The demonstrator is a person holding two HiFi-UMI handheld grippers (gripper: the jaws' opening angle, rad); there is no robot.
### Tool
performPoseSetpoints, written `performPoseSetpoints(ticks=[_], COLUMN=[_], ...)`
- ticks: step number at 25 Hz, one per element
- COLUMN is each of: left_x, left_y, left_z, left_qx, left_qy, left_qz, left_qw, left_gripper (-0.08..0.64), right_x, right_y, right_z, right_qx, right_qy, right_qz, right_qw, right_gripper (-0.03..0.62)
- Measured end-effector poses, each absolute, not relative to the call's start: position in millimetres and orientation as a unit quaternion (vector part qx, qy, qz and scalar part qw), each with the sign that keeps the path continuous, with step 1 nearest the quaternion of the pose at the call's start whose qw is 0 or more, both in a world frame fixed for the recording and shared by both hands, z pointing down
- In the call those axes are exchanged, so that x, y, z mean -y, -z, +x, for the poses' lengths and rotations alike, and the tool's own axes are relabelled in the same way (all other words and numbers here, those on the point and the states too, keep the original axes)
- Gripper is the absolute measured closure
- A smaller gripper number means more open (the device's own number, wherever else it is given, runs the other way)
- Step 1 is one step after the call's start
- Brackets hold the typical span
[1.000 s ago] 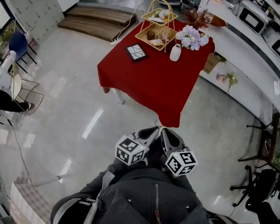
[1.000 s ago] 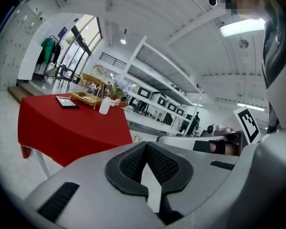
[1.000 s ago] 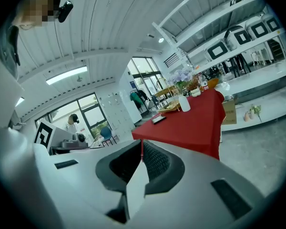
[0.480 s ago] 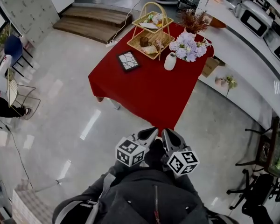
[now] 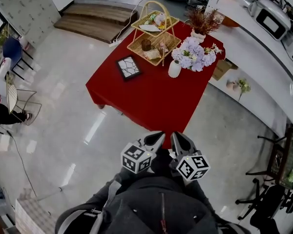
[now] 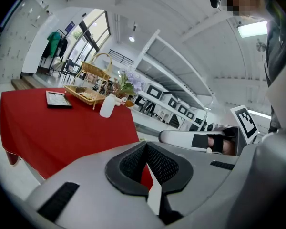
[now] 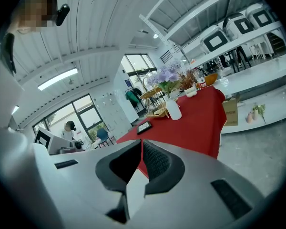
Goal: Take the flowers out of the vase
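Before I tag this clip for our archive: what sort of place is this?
Probably a showroom or test hall: red-clothed table, long white counter with boxy appliances, polished floor.

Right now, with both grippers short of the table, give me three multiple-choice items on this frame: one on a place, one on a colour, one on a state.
1. Where does the small white bottle-shaped vase stand on the red-clothed table?
A) at the near corner
B) at the far end, beside the two-tier wicker basket
C) alone at the left edge

2. What colour are the flowers in it?
A) yellow
B) orange
C) pale purple

3. How do the jaws of the left gripper and the right gripper stand?
A) wide open
B) shut, empty
C) shut on a stem

1 B: the vase sits next to the basket, far from the grippers.
2 C: lilac blooms spread above the vase.
3 B: in each gripper view the pads meet with nothing between them.
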State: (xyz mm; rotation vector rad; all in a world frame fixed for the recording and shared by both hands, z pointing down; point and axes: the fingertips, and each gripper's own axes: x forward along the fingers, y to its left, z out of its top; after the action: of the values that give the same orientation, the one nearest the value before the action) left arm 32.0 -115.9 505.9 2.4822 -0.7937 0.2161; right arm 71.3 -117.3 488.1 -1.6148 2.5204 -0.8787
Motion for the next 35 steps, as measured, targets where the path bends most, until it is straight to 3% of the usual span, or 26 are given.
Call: performPoseSetpoints(ticks=[35], left_x=[203], left_y=[-518], left_z=[103], left_qx=[0.357], left_qy=[-0.073], left_qz=[0.895], left_qw=[0.258], left_gripper=[0.552], right_x=[227], right_y=[-495], right_z=[153], right_qx=[-0.834], right_qy=[0.294], right_qz=[-0.465], right_qw=[0.033], right_gripper=[0.577])
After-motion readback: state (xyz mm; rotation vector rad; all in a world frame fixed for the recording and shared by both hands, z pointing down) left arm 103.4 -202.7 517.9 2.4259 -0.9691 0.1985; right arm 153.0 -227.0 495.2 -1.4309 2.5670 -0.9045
